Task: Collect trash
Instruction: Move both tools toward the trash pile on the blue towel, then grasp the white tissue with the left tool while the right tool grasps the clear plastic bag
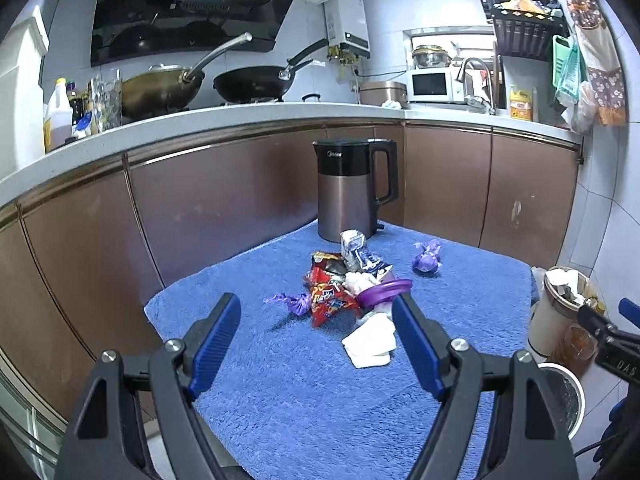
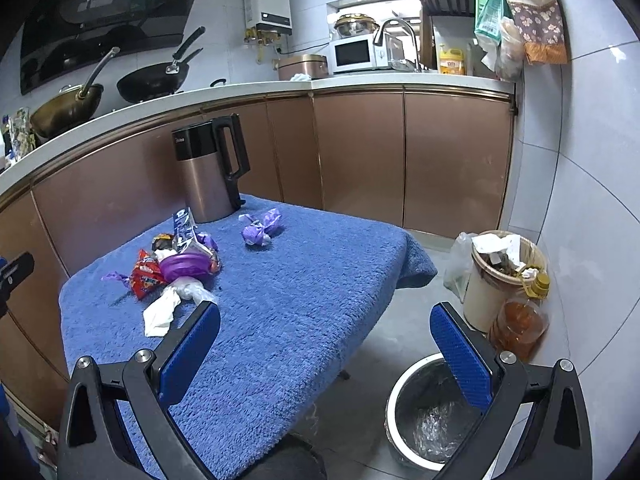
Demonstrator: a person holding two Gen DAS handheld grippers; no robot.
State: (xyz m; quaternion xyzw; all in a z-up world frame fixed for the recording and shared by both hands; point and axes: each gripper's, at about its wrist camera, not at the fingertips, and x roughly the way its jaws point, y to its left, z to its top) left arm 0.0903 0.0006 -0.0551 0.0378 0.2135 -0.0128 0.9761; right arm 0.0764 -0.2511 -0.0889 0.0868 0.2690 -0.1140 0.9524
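A pile of trash lies on the blue towel over the table: a red snack bag, a crushed white carton, a purple lid, a white tissue, a purple wrapper and a second purple wrapper apart to the right. My left gripper is open and empty, just short of the pile. My right gripper is open and empty, above the table's right edge and a lined white bin on the floor. The pile shows in the right wrist view.
A kettle stands at the towel's far edge behind the pile. A full beige bin and an oil bottle stand by the right wall. Brown cabinets and a cluttered counter run behind the table.
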